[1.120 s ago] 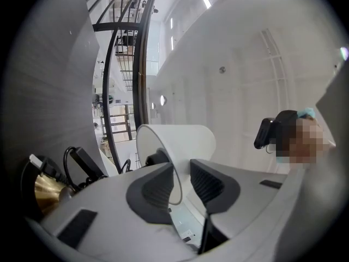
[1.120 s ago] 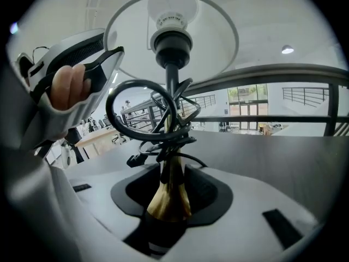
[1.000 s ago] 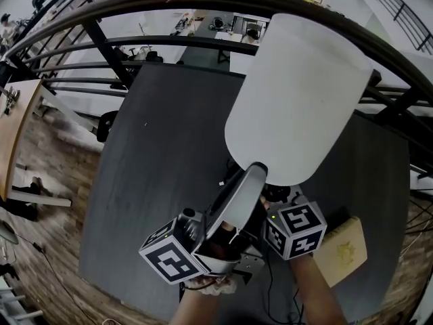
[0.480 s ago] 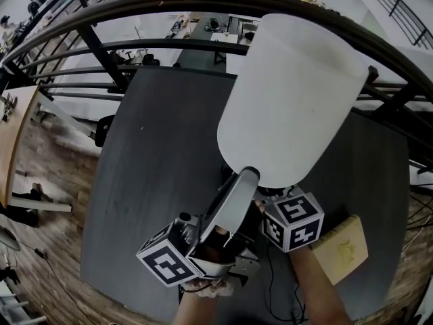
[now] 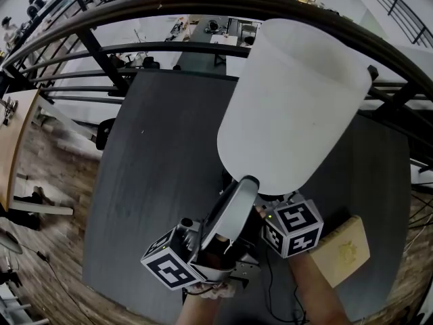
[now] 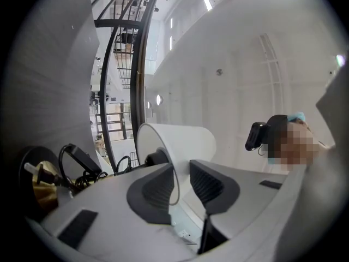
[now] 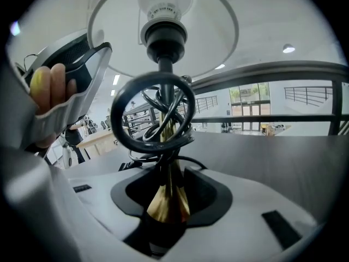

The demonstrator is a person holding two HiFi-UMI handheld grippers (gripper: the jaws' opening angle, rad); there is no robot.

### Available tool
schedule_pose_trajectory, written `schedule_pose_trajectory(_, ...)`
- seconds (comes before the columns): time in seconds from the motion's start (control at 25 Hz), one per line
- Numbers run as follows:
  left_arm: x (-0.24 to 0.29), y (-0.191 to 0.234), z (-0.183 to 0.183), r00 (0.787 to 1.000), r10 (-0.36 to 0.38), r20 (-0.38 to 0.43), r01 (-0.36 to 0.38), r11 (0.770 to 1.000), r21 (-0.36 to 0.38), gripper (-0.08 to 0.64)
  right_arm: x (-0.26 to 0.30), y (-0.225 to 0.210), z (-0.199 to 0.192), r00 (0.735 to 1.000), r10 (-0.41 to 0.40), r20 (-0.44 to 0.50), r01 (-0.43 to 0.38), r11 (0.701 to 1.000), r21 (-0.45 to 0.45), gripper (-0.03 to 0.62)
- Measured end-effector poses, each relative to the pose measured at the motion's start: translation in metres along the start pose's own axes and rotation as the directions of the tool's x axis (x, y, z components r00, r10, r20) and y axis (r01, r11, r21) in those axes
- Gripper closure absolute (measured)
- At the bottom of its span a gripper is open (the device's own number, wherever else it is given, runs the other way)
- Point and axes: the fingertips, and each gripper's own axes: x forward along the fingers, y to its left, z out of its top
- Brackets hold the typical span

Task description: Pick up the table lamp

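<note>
The table lamp's white shade [image 5: 291,100] stands lifted above the dark table, tilted to the right. My right gripper [image 5: 276,205] sits under the shade, shut on the lamp's brass stem [image 7: 166,209] below a black wire ring [image 7: 155,113]. My left gripper [image 5: 252,185] points up at the shade's lower edge. In the left gripper view the shade [image 6: 185,141] has its rim between the jaws of the left gripper [image 6: 181,182]. They have just been closing, and a gap shows at the right pad [image 6: 204,182]. The lamp's plug [image 6: 35,173] and cord hang at the left.
A dark grey table [image 5: 162,154] lies below, ringed by a black railing [image 5: 135,5]. A tan box [image 5: 345,249] rests on the table near my right arm. A black cord [image 5: 270,283] trails by the table's front edge. Wooden floor [image 5: 40,181] shows at the left.
The lamp and both grippers keep their places; only the head view shifts slightly.
</note>
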Motion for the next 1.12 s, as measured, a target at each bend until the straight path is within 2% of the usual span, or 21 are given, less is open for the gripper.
schedule_pose_trajectory(0.28, 0.002, -0.006, -0.004, 1.000, -0.003, -0.008, 0.003, 1.000, -0.003, 0.463, -0.009, 0.006, -0.001, 0.999, 0.031, 0.012, -0.031, 0.999, 0.034, 0.434)
schedule_pose_trajectory(0.48, 0.008, -0.023, -0.009, 1.000, -0.026, -0.010, 0.026, 1.000, 0.001, 0.463, -0.023, 0.006, 0.011, 0.999, 0.029, 0.026, -0.030, 0.999, 0.026, 0.436)
schedule_pose_trajectory(1.12, 0.020, -0.113, -0.013, 0.993, -0.111, -0.041, 0.113, 0.992, 0.050, 0.466, -0.088, 0.034, 0.066, 0.995, 0.013, 0.100, -0.012, 1.000, -0.014, 0.439)
